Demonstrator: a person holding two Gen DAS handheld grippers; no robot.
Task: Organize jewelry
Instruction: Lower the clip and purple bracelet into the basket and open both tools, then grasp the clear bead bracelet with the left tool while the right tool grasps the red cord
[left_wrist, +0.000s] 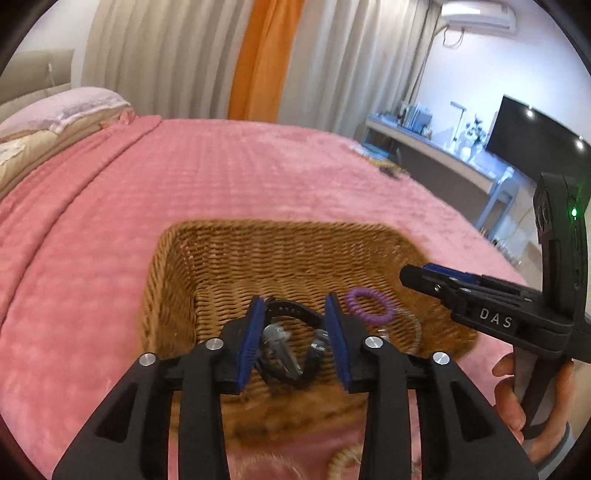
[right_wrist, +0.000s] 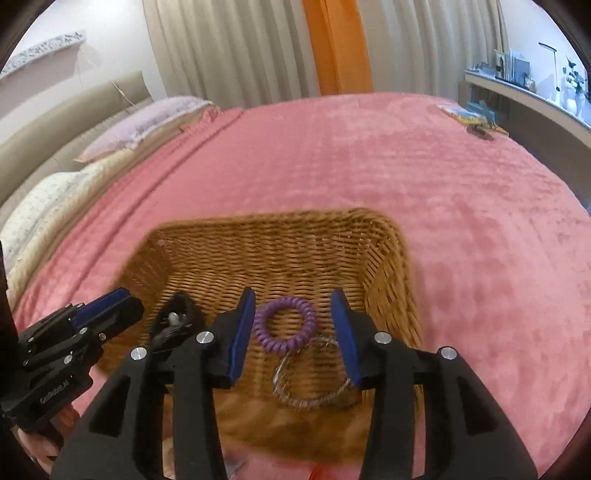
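Note:
A woven wicker basket (left_wrist: 258, 251) (right_wrist: 280, 243) sits on the pink bed. Inside lie a black watch (left_wrist: 291, 314) (right_wrist: 177, 314), a purple coil bracelet (left_wrist: 369, 304) (right_wrist: 286, 323) and a clear coil bracelet (right_wrist: 310, 373) (left_wrist: 410, 332). My left gripper (left_wrist: 295, 328) is open above the watch, its blue pads on either side of it, not touching. My right gripper (right_wrist: 293, 325) is open above the purple and clear bracelets and holds nothing. Each gripper shows in the other's view, the right (left_wrist: 417, 275) and the left (right_wrist: 122, 299).
The pink blanket (left_wrist: 221, 166) covers the bed around the basket. Pillows (left_wrist: 62, 107) lie at the far left. Small items (right_wrist: 469, 114) lie at the bed's far right corner. A desk with a monitor (left_wrist: 535, 136) stands at the right. A pale ring (left_wrist: 347, 458) lies in front of the basket.

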